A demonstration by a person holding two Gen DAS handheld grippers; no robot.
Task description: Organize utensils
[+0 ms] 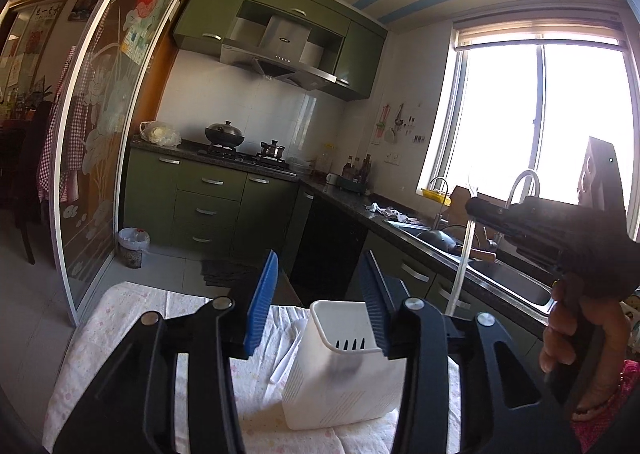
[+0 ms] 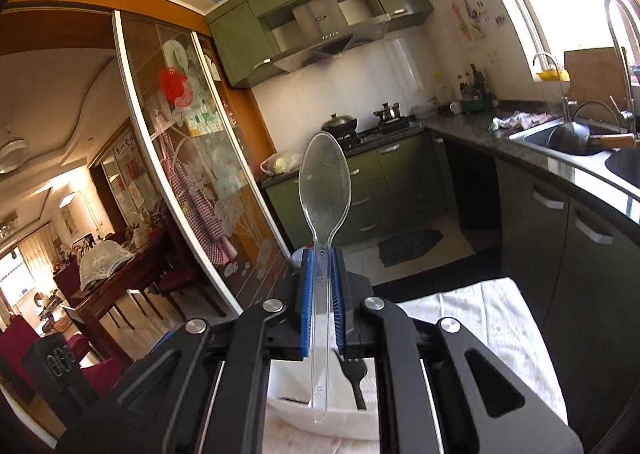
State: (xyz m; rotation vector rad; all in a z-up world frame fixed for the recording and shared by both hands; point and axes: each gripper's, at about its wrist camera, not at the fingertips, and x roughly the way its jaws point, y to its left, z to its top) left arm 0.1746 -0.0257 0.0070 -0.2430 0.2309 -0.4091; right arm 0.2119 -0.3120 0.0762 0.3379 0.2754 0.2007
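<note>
Right gripper [image 2: 320, 294]: blue pads closed tight on the handle of a clear plastic spoon [image 2: 325, 189], bowl sticking out well beyond the fingertips, handle tail running back between the jaws toward the camera. Below and behind the jaws, a black fork [image 2: 354, 372] lies on the cloth-covered table [image 2: 500, 318]. Left gripper [image 1: 320, 302]: jaws partly open, holding nothing; the white utensil holder [image 1: 340, 366] stands just ahead and below, its rim between the two pads but not pressed by either. A white utensil [image 1: 286, 354] lies on the cloth beside the holder, toward the left pad. Risks, as judged: the spoon is thin and slick, gripped on a narrow edge, so it may pivot or slip during the carry; the long bowl could knock the holder's rim on insertion; the light holder, unsteadied, may tip or slide on the loose cloth.
</note>
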